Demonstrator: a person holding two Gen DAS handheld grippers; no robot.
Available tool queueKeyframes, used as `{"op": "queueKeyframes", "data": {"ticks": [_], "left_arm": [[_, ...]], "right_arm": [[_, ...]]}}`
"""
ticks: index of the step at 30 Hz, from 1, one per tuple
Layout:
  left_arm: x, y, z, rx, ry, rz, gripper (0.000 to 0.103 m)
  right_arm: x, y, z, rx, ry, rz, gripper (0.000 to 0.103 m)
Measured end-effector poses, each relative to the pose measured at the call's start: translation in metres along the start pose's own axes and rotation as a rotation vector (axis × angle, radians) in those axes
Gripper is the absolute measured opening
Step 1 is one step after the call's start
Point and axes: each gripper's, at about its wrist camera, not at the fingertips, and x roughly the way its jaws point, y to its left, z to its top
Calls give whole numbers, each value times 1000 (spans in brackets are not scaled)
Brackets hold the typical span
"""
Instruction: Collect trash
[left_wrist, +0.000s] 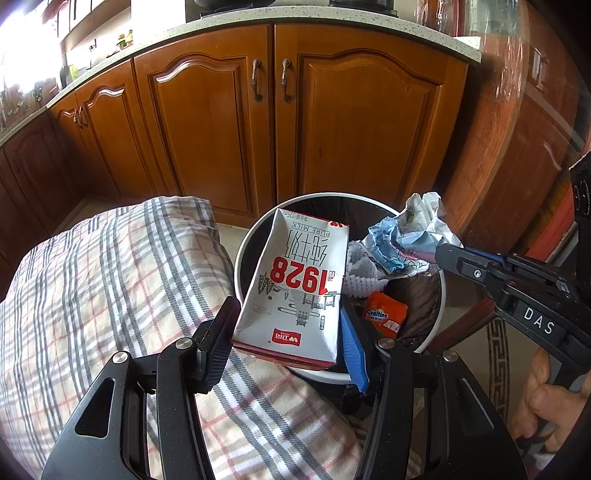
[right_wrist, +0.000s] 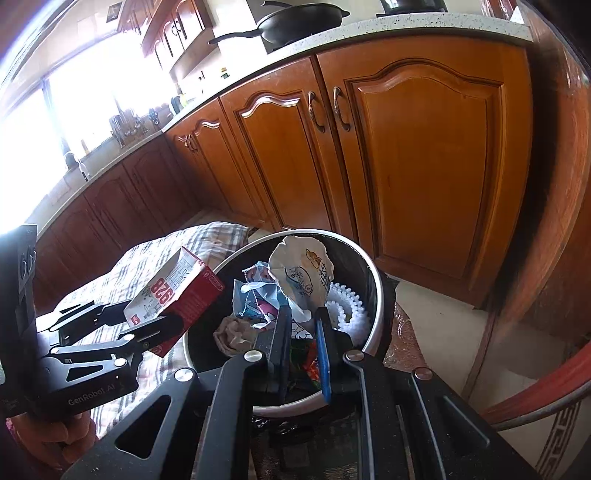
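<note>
While the left tool (left_wrist: 286, 328) is clamped on the flattened milk carton (left_wrist: 295, 280), it holds the carton over the near rim of the round trash bin (left_wrist: 240, 254), in the lower middle of the left wrist frame. Its two fingers press both sides of the carton, which tilts toward the bin opening but is not inside yet.

At the right of the same frame, the right tool (right_wrist: 301, 343) is closed on a crumpled paper wrapper (right_wrist: 301, 273), white and blue with small drawings. In the right wrist view the wrapper stands up between the fingers, above the bin opening.

Some trash already lies in the bin: an orange Ovaltine packet (left_wrist: 384, 314), a white foam net (right_wrist: 347, 306) and a brownish crumpled paper (right_wrist: 232, 332) at the lower left of the opening.

I judge the task is well advanced. Several pieces are collected, and two more are held just over the bin, waiting for release. At the left of both frames a checked cloth (left_wrist: 110, 277) covers something beside the bin; no other trash shows on it, but much of the room is out of view, so I cannot tell if more is left.
</note>
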Motion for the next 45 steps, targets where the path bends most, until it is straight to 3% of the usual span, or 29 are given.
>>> {"op": "queueKeyframes", "data": {"ticks": [15,18,20,21,25,32,39,45], "left_arm": [[14,1,4,-19,38,-37,53],[17,5,3,-34,58,-50,59],[13,8,1,-50,46,-59,72],[9,10,0,-56,35,-58,76],[-8,21,-7,-87,-5,-61,78],[-44,56,-39,-217,-65,-65,88],[-85,85,-71,-311,-150,-50,93],[-125,98,-97,-299,-245,15,98]], "right_arm": [[17,0,4,-30,50,-32,14],[19,-2,5,-16,53,-27,22],[17,-6,5,7,46,-15,44],[14,-6,4,14,38,-13,48],[3,-6,-1,40,9,8,63],[-27,12,-14,79,-77,61,99],[-52,44,-31,96,-151,96,102],[-71,85,-49,50,-204,93,103]]}}
